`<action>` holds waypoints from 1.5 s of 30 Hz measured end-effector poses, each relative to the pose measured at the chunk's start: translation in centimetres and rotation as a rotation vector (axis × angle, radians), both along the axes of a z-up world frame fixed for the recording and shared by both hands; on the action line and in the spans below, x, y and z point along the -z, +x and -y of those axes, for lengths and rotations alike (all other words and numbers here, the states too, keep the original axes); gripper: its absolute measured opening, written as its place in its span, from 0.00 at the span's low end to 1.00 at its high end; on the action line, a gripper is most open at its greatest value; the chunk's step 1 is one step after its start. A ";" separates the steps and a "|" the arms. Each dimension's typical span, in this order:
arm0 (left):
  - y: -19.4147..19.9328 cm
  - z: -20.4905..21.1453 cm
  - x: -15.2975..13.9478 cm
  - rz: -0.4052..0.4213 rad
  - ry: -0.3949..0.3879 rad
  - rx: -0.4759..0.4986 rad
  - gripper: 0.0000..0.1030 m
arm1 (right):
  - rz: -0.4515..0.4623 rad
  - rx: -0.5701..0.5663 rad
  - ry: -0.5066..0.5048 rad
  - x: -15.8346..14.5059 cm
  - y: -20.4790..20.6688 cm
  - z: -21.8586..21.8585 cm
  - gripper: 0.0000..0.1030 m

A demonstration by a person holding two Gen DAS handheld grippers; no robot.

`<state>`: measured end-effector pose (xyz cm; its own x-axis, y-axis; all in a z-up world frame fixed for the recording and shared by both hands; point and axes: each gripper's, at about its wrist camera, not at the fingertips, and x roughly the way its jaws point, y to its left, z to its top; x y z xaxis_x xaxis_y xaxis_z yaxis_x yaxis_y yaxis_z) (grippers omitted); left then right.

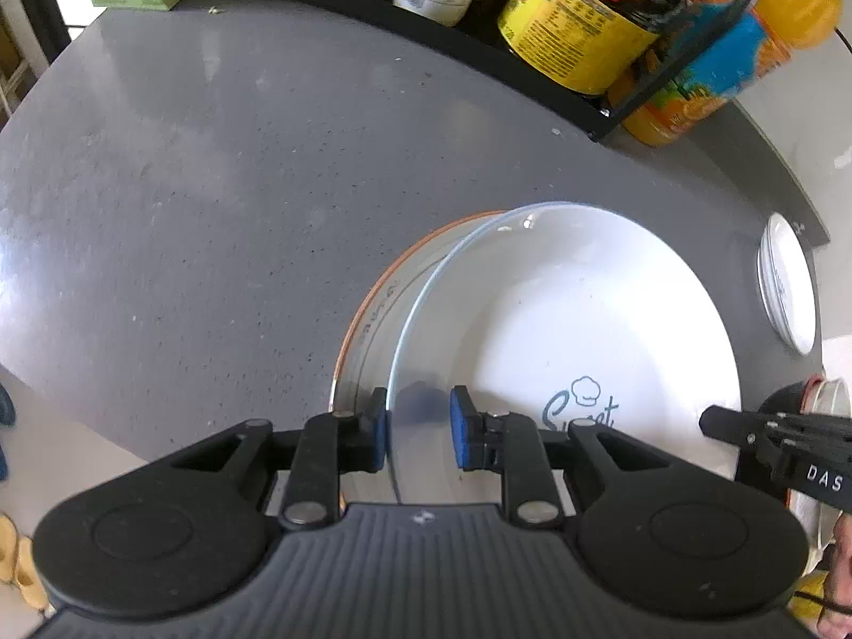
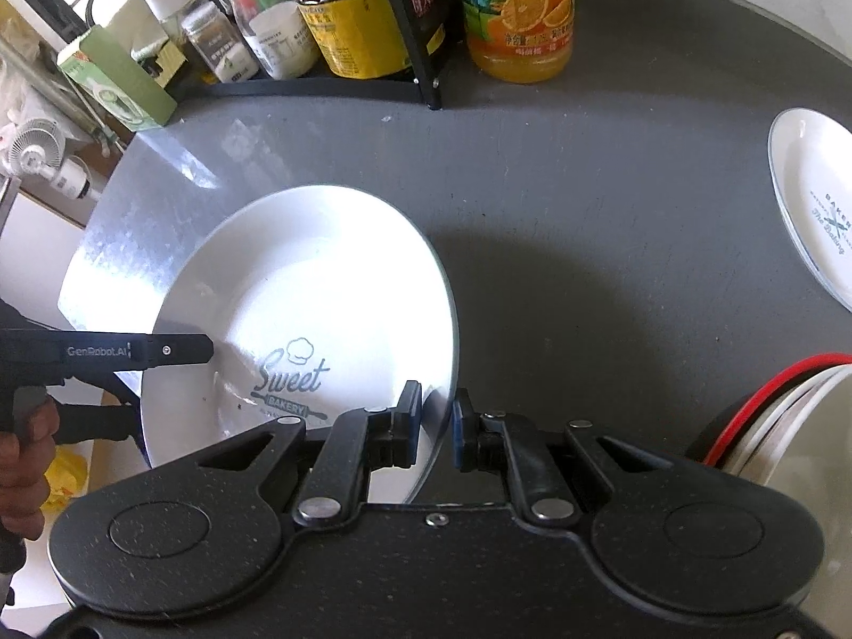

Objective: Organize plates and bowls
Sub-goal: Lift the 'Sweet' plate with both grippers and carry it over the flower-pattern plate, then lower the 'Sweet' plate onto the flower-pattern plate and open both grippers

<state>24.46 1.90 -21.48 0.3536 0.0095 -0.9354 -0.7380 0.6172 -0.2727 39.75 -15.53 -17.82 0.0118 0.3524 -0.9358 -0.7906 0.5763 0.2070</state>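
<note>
A white plate (image 1: pixel 575 319) with a thin blue rim and "Sweet Bakery" print lies skewed over an orange-rimmed plate (image 1: pixel 373 298) on the grey counter. My left gripper (image 1: pixel 420 428) is open and straddles the white plate's near rim, with its left pad against the edge and its right pad apart from the plate. In the right wrist view the same white plate (image 2: pixel 314 293) looks tilted. My right gripper (image 2: pixel 436 418) is shut on its right rim, one pad on each face. Each gripper shows at the side of the other's view, the left gripper (image 2: pixel 207 349) among them.
A second white plate (image 2: pixel 814 202) sits at the counter's right edge. Stacked bowls (image 2: pixel 767 415) with red and white rims stand near my right gripper. A black rack of bottles (image 2: pixel 346 16), an orange juice bottle (image 2: pixel 516 16) and a green box (image 2: pixel 117 80) line the back.
</note>
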 end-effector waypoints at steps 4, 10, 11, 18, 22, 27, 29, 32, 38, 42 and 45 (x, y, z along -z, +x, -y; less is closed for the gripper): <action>0.2 0.2 0.0 -0.004 0.008 0.033 0.21 | 0.007 0.010 -0.004 0.0 0.0 0.0 0.11; 0.6 -0.1 -0.1 -0.030 -0.004 0.064 0.22 | 0.016 0.045 0.011 -0.2 0.0 0.2 0.10; 0.6 -0.1 -0.1 -0.033 -0.004 0.067 0.22 | 0.022 0.048 0.013 -0.3 0.0 0.2 0.10; 1.2 -0.3 -0.7 -0.049 0.023 0.095 0.25 | 0.029 0.063 0.025 -0.5 0.0 0.4 0.09; 1.1 -0.7 -1.6 -0.036 0.028 0.087 0.29 | 0.017 0.077 0.019 -0.1 0.2 0.3 0.09; 0.4 -1.1 -2.5 -0.028 0.043 0.071 0.33 | 0.019 0.067 0.005 0.3 -0.1 -0.2 0.11; 0.0 -1.4 -2.6 -0.026 0.045 0.063 0.34 | 0.005 0.068 0.000 0.6 -0.1 -0.4 0.11; -0.4 -1.7 -2.7 -0.028 0.043 0.051 0.34 | -0.018 0.067 -0.013 1.2 -0.2 -0.8 0.12; 0.1 -1.7 -2.6 -0.028 0.053 0.057 0.34 | -0.032 0.062 -0.035 1.6 -0.5 -1.3 0.14; 0.7 -1.7 -3.1 -0.013 0.059 0.067 0.34 | -0.027 0.077 -0.008 0.4 0.1 -1.1 0.15; 1.8 -1.6 -3.7 -0.004 0.074 0.091 0.37 | -0.011 0.102 0.024 -0.9 0.9 -0.6 0.18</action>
